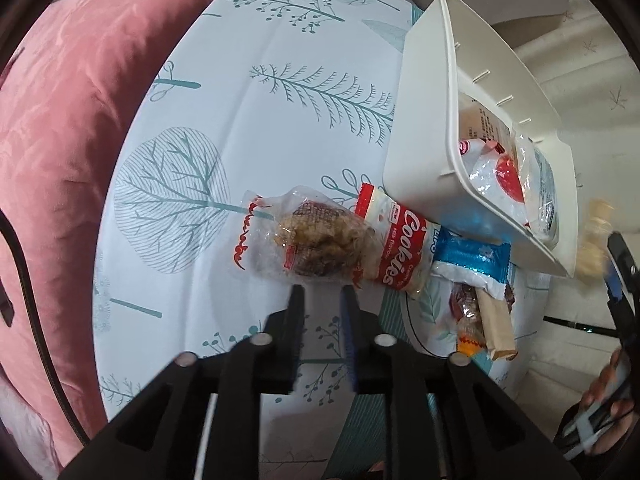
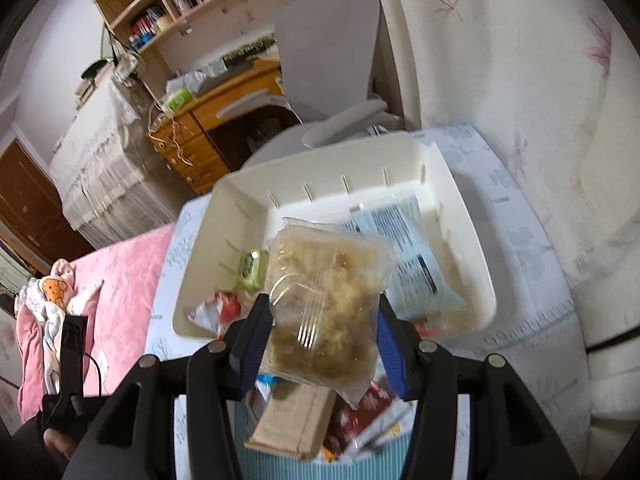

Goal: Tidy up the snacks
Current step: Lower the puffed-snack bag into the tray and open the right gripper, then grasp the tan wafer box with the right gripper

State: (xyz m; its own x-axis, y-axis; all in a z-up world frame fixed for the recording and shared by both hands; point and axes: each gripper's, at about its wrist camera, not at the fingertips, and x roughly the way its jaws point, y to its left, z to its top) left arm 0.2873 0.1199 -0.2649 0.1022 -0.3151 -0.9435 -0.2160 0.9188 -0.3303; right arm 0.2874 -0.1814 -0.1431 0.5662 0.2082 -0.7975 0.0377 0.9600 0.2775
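Note:
My right gripper point(image 2: 324, 320) is shut on a clear pack of pale crumbly snack point(image 2: 324, 300) and holds it above the near rim of the white bin point(image 2: 452, 184). The bin holds a light blue packet point(image 2: 404, 248), a green item point(image 2: 252, 270) and a red-and-white pack point(image 2: 218, 310). My left gripper point(image 1: 322, 294) is empty, its jaws a small gap apart, just short of a clear bag of brown pastry point(image 1: 308, 240) on the table. Beside it lie a red Cookies pack point(image 1: 394, 248) and a blue-and-white packet point(image 1: 472, 264). The bin point(image 1: 420, 120) also shows in the left wrist view.
The tree-print tablecloth point(image 1: 260, 120) covers the table. A pink cushion point(image 1: 60, 140) lies at its left. A tan wafer pack point(image 2: 296, 420) and red wrappers point(image 2: 360, 416) lie below my right gripper. A grey chair point(image 2: 328, 60) and a wooden desk point(image 2: 224, 108) stand behind the bin.

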